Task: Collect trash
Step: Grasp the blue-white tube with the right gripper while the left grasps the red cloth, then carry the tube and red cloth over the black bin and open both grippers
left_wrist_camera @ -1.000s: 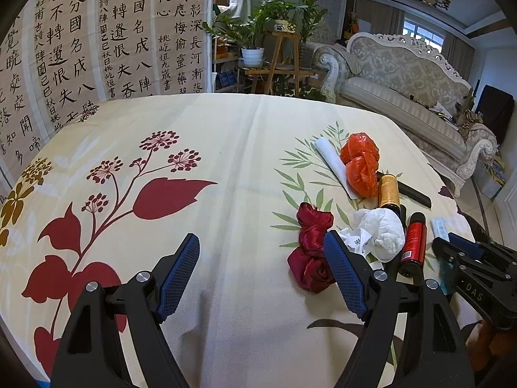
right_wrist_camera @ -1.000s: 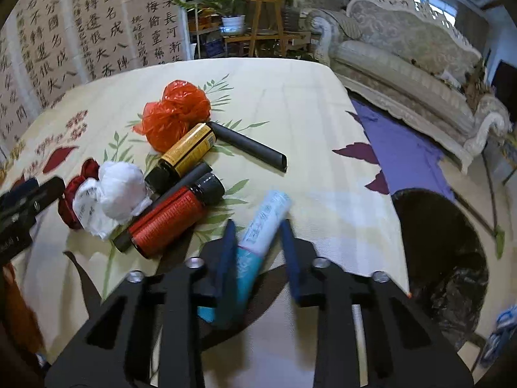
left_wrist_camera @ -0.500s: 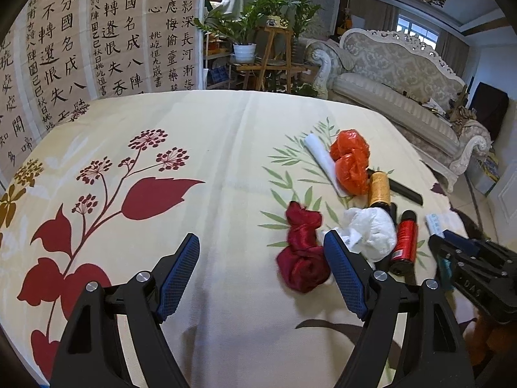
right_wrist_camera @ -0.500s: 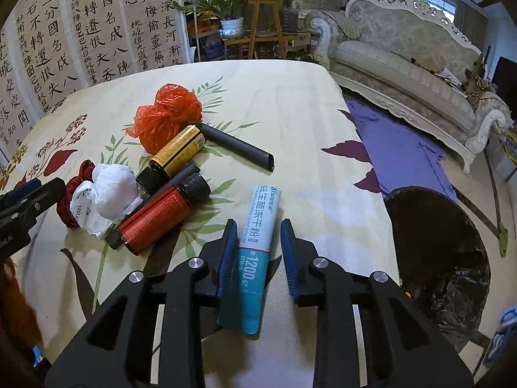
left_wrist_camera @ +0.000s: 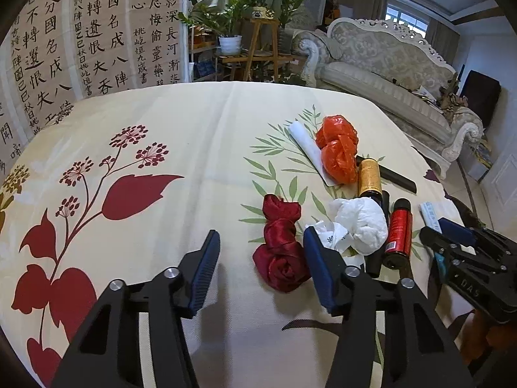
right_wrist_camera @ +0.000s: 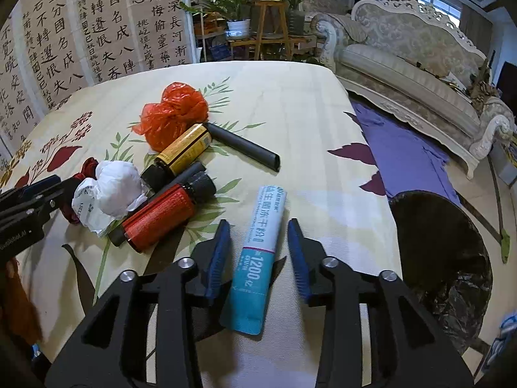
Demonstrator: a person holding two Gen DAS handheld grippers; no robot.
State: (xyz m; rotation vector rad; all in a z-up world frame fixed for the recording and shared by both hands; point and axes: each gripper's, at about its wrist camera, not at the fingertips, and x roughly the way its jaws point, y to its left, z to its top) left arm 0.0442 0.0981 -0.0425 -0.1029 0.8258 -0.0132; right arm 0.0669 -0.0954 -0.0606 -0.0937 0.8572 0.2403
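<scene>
Tube (right_wrist_camera: 258, 258) between right hand-held gripper (right_wrist_camera: 258, 252) fingers, untouched | left hand-held gripper (left_wrist_camera: 261, 271) wide, empty

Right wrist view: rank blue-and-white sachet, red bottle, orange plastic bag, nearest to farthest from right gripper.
From the right gripper:
1. Blue-and-white sachet, lying between its open fingers.
2. Red bottle with black cap, just left of the fingers.
3. Crumpled orange plastic bag, far left, beyond the yellow bottle.
</scene>
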